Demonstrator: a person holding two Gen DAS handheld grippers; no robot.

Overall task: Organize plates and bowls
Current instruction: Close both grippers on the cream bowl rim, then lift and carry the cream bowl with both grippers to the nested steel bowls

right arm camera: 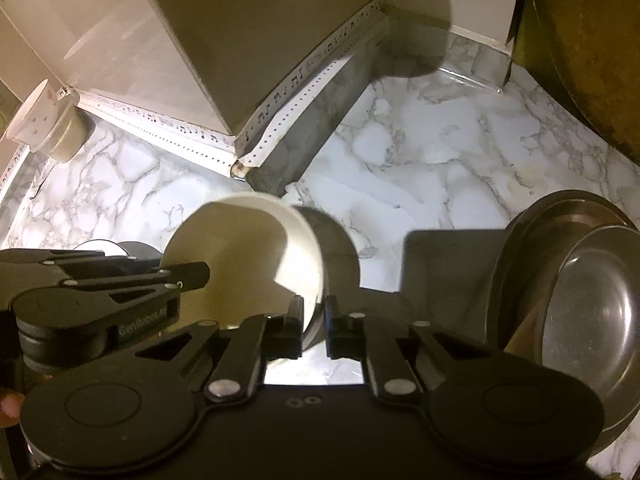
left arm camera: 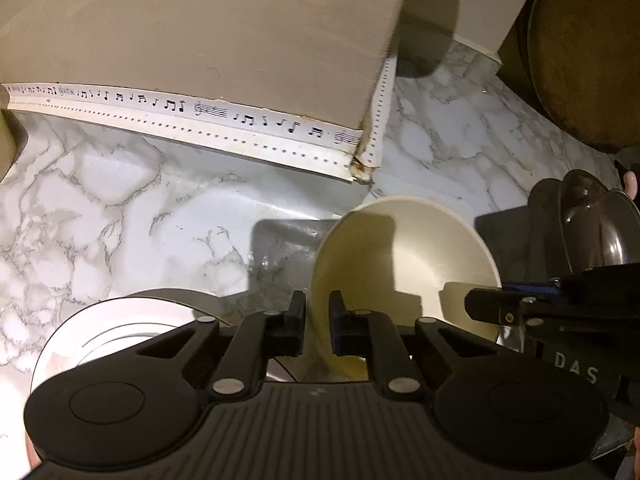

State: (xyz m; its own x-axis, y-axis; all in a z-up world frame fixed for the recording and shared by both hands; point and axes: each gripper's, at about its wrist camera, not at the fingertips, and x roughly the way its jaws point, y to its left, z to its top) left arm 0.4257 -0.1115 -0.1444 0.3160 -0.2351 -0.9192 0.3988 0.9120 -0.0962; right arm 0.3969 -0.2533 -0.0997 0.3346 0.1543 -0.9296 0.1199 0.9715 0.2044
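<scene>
Here both grippers grip one cream bowl (left arm camera: pixel 404 264) from opposite sides. The left gripper (left arm camera: pixel 318 320) has its jaws closed on the left part of the rim, wall pinched between the pads. The right gripper (right arm camera: pixel 314 322) does the same on the opposite part of the rim, jaws nearly shut with only the thin wall between them. Each appears side-on in the other's view.

Bowl position: tilted, mouth turned toward the wall, over the marble-patterned counter (right arm camera: pixel 420 152). Whether its base touches the counter I cannot tell; its lower part is hidden behind the grippers.

Judgement on the hold: a rim pinch at one point would let a smooth, curved bowl swing or slip. Two pinches across from each other likely steady it and set the tilt.

Surroundings:
- White plate (left arm camera: pixel 112 320) flat on the counter, just left of the bowl, partly under the left gripper.
- Steel plates (right arm camera: pixel 580 280) leaning on edge to the right, apparently a group of like items.
- Small cup (right arm camera: pixel 52 128) on its side far left by the wall trim.
- Large dark round pan (right arm camera: pixel 592 52) propped upright at right rear.

Judgement: the bowl is being moved to its own spot; sorting looks unfinished, since plate, bowl and steel pieces lie apart.
</scene>
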